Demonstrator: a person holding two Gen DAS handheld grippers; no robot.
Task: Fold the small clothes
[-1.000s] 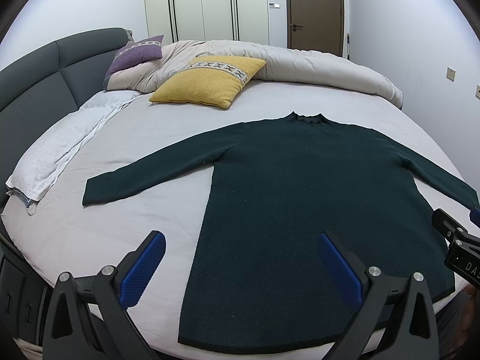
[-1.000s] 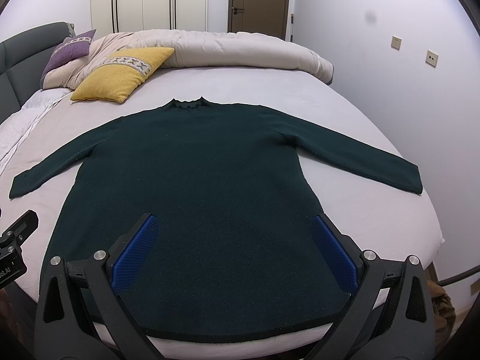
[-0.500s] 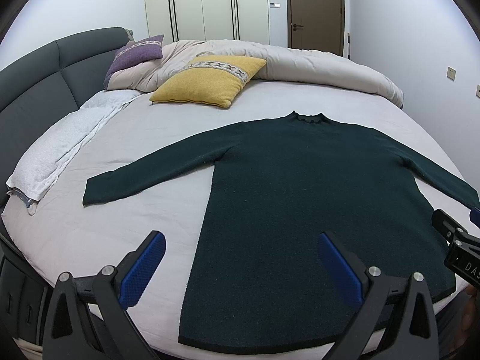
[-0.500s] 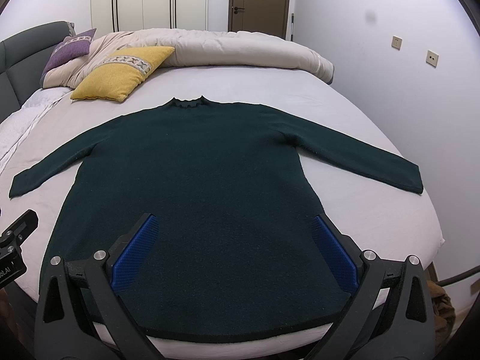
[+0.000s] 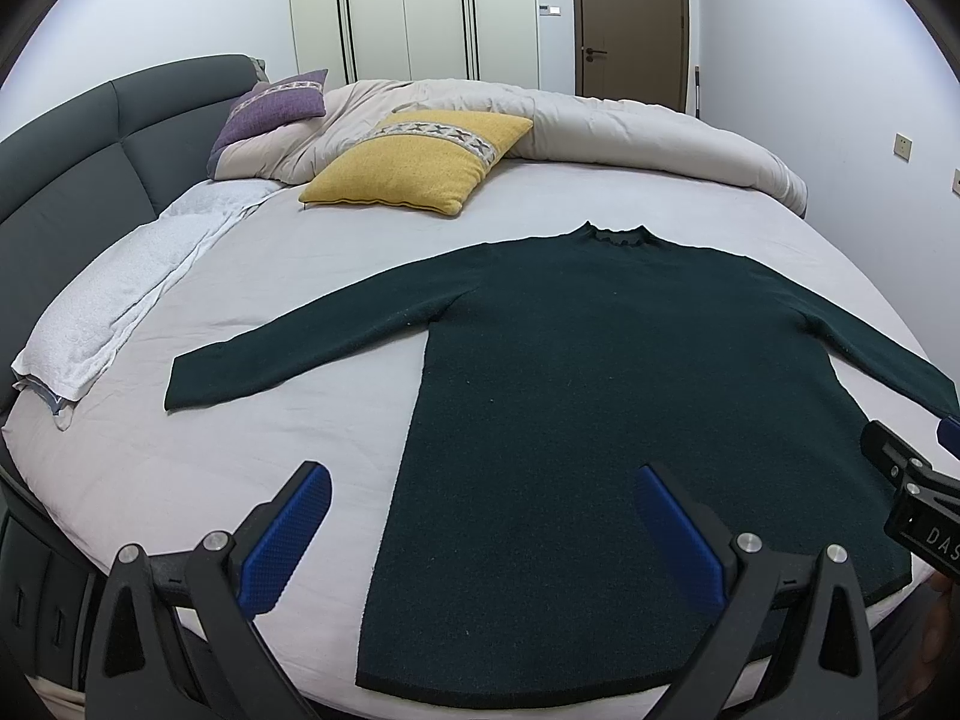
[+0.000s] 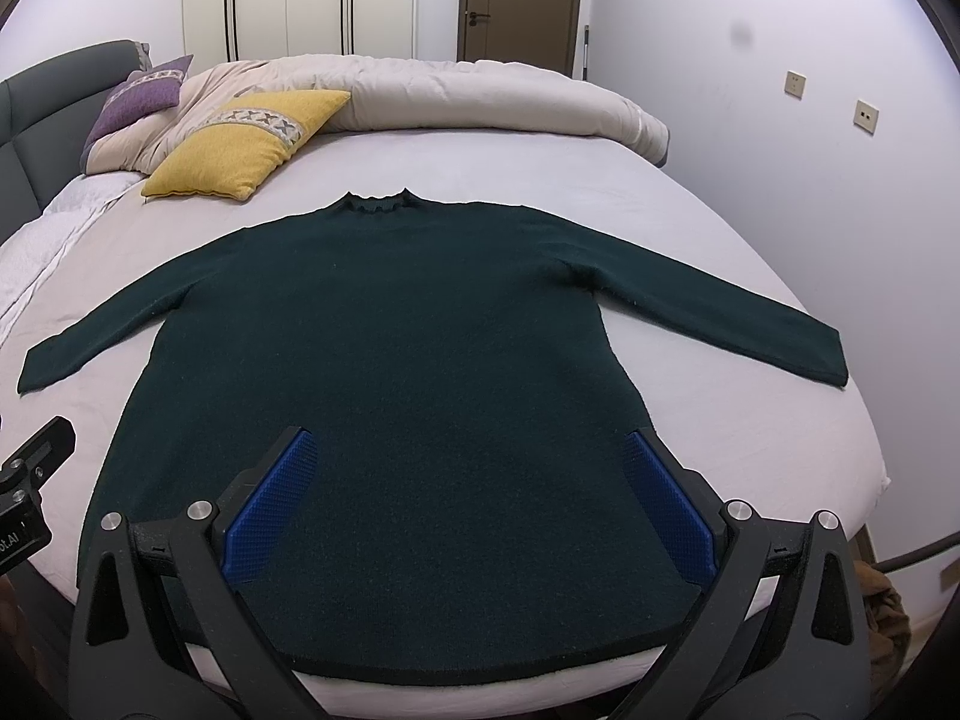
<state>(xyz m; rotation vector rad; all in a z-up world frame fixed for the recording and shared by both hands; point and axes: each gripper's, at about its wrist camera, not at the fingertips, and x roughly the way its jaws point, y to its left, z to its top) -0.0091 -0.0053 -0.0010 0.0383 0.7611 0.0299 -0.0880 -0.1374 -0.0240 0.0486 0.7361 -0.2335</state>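
so far nothing is folded: the dark green sweater lies flat on the bed, sleeves spread, hem nearest. left gripper and right gripper hover over the hem, jaws wide, empty. next probably means pinching a sleeve or a hem corner.

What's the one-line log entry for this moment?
stage: before first fold | sweater: flat on bed, sleeves spread | left gripper: open, holding nothing | right gripper: open, holding nothing

Even soft light, sharp focus, fisheye-bent dark corners.
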